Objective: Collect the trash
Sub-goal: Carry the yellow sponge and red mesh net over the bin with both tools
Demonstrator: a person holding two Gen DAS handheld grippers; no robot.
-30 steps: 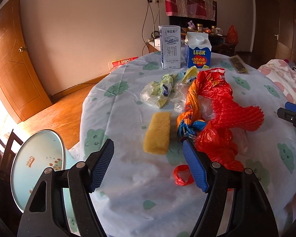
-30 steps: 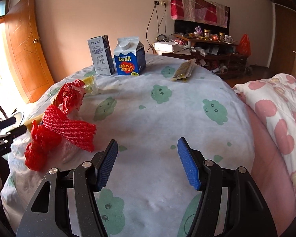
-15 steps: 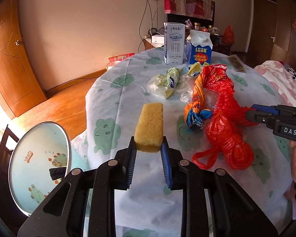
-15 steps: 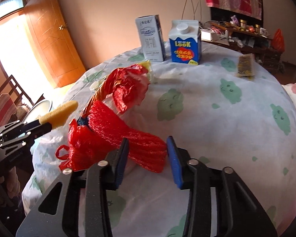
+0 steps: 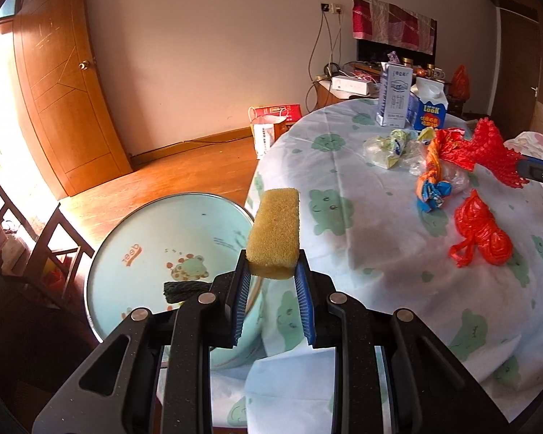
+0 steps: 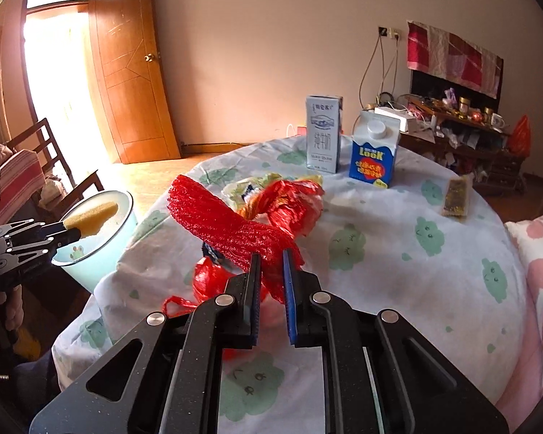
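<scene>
Yellow sponge (image 5: 273, 230) pinched in left tongs (image 5: 271, 282) over bin (image 5: 126, 224) | right tongs (image 6: 271, 271) clamped on red mesh (image 6: 231, 228)

Yellow sponge (image 5: 274, 230) hangs over the bin (image 5: 134, 231); red foam net (image 6: 231, 229) lifted off the table.

Dark item in bin (image 5: 152, 253) partly hidden behind left hand-held gripper (image 5: 271, 282). Bench (image 5: 380, 246) cut off at 3 o'clock. Shelf clutter (image 6: 463, 115) at 2 o'clock too small to identify.
</scene>
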